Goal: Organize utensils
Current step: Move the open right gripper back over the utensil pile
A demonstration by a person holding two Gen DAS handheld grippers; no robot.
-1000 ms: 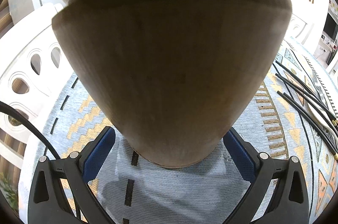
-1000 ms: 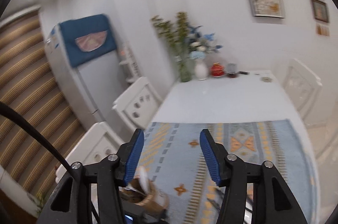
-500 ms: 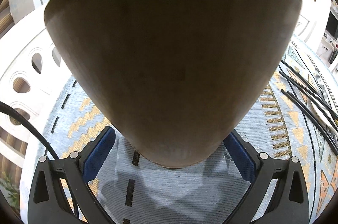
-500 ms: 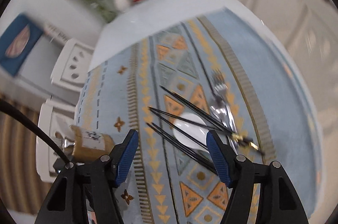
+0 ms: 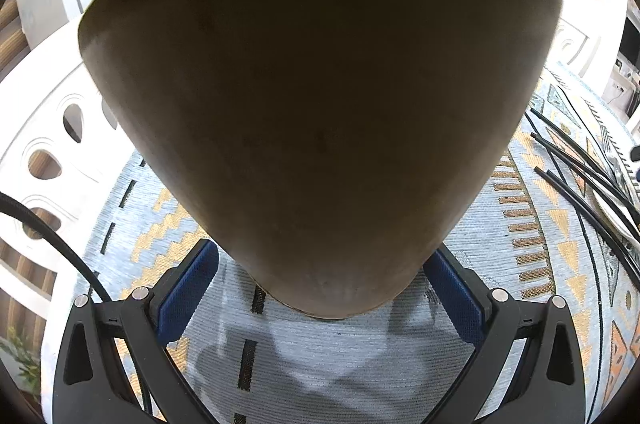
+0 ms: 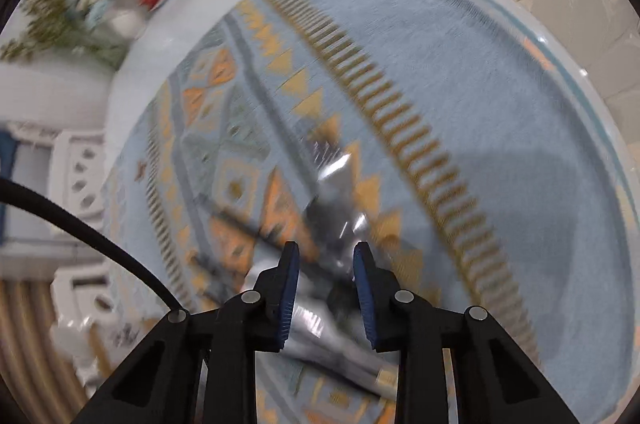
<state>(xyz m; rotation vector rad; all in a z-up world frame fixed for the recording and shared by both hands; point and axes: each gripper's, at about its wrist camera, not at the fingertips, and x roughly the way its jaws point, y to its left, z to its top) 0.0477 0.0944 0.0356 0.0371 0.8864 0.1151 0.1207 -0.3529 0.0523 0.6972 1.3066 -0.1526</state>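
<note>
While the right gripper's (image 6: 326, 256) jaws narrow just above blurred silver cutlery (image 6: 336, 183), nothing sits between them.

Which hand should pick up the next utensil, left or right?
Right. The right gripper is empty, jaws just closing, over the blurred metal cutlery on the mat. The left gripper is occupied clamping the wooden holder.

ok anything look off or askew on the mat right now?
Mostly the utensils: thin black chopsticks lie splayed and crossing at the patterned blue mat's right side, not bundled. The brown wooden holder is clamped in the left gripper. The right gripper, jaws just narrowing, hovers over blurred silver cutlery. Nothing spilled.
</note>
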